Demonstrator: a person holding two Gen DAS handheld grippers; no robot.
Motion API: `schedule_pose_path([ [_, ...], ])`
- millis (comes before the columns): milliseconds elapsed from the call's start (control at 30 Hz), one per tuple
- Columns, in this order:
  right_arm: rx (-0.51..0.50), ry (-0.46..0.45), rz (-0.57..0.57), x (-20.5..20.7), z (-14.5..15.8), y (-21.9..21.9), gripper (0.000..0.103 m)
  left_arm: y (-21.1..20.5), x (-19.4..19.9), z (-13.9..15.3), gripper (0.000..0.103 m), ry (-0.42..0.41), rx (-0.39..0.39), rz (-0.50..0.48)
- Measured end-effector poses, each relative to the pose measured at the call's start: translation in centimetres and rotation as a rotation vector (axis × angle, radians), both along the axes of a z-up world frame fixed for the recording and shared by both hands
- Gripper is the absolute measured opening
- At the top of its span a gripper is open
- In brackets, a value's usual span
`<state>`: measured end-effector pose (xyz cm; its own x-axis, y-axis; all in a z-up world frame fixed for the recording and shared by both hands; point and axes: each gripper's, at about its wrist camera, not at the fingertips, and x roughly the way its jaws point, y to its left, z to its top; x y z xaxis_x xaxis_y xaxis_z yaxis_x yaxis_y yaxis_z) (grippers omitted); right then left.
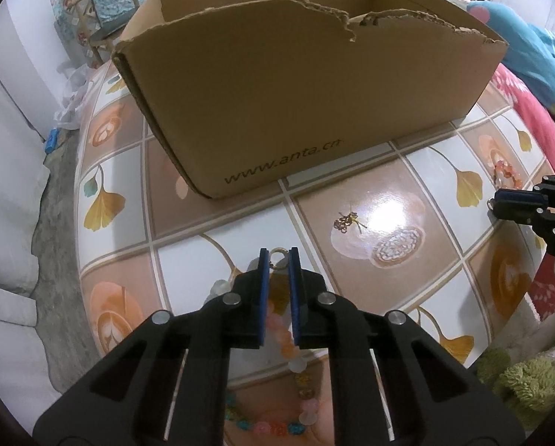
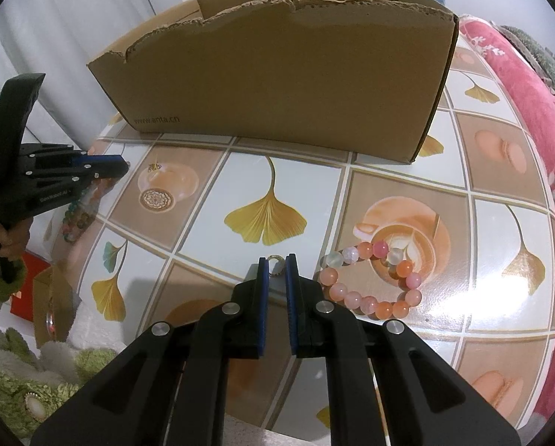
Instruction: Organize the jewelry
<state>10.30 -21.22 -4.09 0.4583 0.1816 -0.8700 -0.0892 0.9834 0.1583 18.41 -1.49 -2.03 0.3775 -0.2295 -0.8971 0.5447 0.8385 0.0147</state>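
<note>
My left gripper [image 1: 278, 260] points down at the tabletop, its blue pads closed on a small gold ring [image 1: 278, 254] at their tips. A string of multicoloured beads [image 1: 288, 338] lies beneath its fingers. A small gold chain piece [image 1: 346, 220] rests on the tiles ahead. My right gripper [image 2: 277, 264] pinches a small silver ring [image 2: 276, 260] between its tips. To its right lies a pink and orange bead bracelet [image 2: 374, 286]. The cardboard box [image 1: 307, 85] stands open at the back. Each gripper shows in the other's view: right gripper [image 1: 500, 204], left gripper [image 2: 123, 165].
The round table [image 2: 270, 219] carries a tile and ginkgo-leaf print. A pink floral blanket [image 2: 519, 93] lies along its right side. Green fluffy fabric [image 2: 13, 371] and a small red box [image 2: 24, 290] sit at the lower left. A chair [image 1: 95, 11] stands behind the box.
</note>
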Motion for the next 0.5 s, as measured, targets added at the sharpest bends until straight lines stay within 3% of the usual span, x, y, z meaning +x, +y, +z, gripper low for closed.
schedule_pose_path([
  [100, 0.002, 0.000, -0.002, 0.0, 0.0, 0.0, 0.009, 0.0, -0.4, 0.0, 0.007, -0.008, -0.002, -0.001],
  [133, 0.003, 0.001, -0.003, 0.0, 0.0, 0.0, 0.008, -0.1, -0.6, -0.1, 0.000, -0.009, -0.001, -0.004],
  [500, 0.006, 0.006, 0.001, 0.1, 0.1, 0.3, 0.008, 0.4, -1.2, 0.8, 0.001, -0.031, -0.040, 0.011],
])
